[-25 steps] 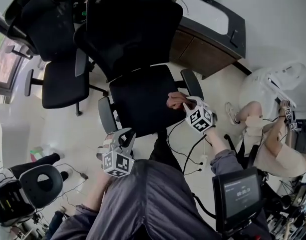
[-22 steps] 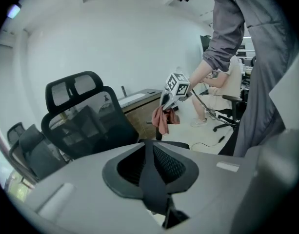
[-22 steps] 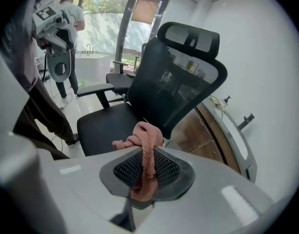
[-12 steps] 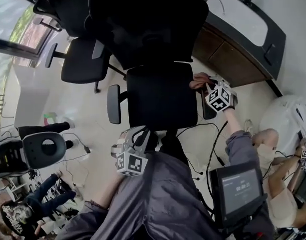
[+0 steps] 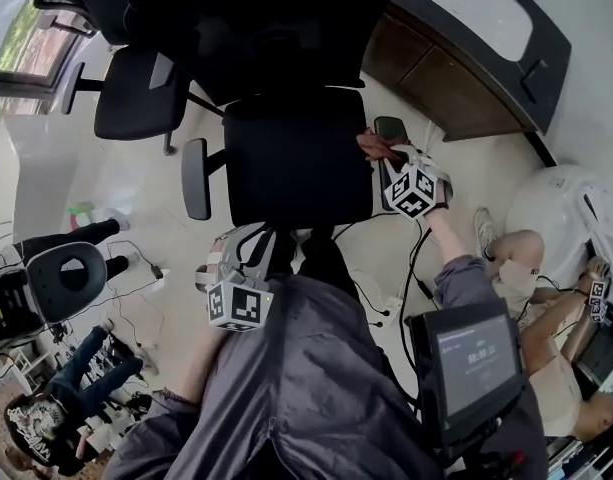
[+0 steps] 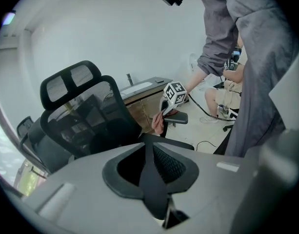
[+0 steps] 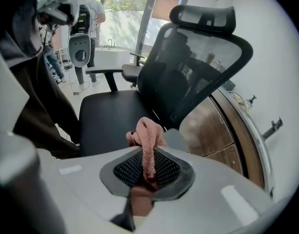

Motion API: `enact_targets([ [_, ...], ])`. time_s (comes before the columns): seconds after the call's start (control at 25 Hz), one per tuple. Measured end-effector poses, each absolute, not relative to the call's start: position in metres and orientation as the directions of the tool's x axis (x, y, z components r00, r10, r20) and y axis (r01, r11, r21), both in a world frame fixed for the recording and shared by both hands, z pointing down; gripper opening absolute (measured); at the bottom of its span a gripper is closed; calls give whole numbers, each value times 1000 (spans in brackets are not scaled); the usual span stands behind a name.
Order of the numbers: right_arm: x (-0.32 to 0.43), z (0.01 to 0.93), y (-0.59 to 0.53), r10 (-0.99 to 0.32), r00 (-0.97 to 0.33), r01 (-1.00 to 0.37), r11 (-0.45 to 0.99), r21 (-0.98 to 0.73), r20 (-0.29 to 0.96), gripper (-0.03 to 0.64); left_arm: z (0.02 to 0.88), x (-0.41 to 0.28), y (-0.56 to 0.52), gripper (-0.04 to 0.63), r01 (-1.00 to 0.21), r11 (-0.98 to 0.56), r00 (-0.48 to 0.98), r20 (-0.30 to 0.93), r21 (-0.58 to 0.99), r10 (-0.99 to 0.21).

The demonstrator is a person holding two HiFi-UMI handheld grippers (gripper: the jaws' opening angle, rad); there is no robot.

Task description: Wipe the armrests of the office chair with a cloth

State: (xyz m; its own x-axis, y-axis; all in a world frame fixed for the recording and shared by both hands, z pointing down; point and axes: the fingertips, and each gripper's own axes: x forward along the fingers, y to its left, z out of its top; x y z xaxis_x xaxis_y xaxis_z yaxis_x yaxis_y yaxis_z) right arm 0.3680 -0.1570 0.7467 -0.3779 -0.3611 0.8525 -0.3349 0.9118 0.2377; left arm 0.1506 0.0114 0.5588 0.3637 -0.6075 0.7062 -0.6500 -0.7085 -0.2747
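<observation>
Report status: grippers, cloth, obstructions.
Right gripper shut on cloth, at armrest. Left gripper shut, empty, short of seat. Nothing in the way.

Pale floor [image 5: 126, 188], white wall [image 6: 115, 33], wooden-fronted desk [image 5: 436, 83], spare black chair [image 5: 136, 103], bright daylight through a window [image 7: 125, 18]

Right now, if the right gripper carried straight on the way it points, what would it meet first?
Probably the chair's armrest pad, just past the cloth the right gripper holds; depth is unclear.

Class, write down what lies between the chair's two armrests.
The chair's black seat fills the stretch between the bare armrest and the armrest beside the pink cloth; the head view shows it.
</observation>
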Motion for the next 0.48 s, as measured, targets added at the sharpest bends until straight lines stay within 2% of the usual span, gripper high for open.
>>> enact_targets([
  [0.28, 393, 749, -59, -263, -388, -336, 933, 130, 883, 43, 558, 184, -8, 67, -605, -753, 433, 687, -258, -583],
  [0.48, 401, 740, -32, -195, -399, -324, 944, 61, 896, 41, 561, 185, -14, 67, -595, -764, 446, 688, -250, -572],
])
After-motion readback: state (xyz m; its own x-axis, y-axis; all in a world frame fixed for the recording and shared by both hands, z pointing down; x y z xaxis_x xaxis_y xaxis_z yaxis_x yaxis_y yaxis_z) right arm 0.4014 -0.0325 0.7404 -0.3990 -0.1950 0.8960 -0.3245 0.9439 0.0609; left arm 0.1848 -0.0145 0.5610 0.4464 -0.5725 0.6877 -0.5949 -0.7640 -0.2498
